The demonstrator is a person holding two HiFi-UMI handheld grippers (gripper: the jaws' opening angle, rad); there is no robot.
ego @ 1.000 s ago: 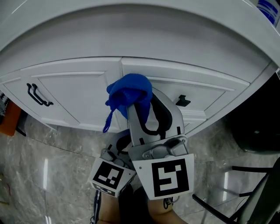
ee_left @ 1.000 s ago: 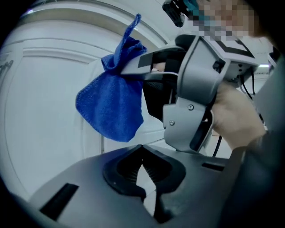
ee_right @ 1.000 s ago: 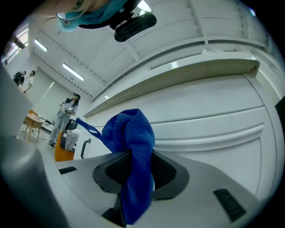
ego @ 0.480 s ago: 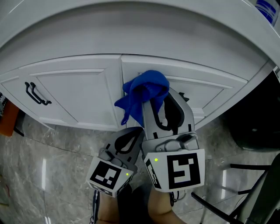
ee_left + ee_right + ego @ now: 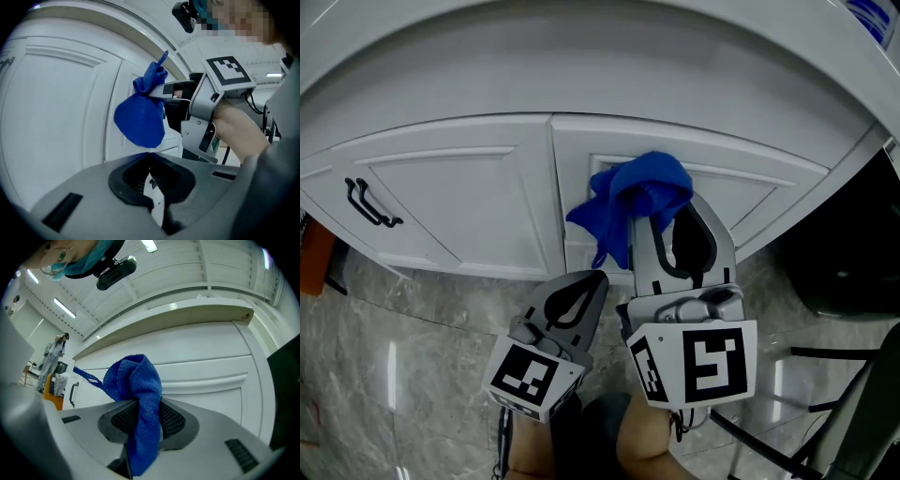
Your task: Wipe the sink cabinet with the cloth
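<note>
Just bunched blue cloth (image 5: 637, 202) in R claw (image 5: 667, 220)

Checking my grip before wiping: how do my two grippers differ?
The right gripper is shut on the blue cloth; the left gripper is shut on nothing. The right gripper reaches up to the cabinet door; the left gripper hangs lower, short of it. Both carry marker cubes.
</note>
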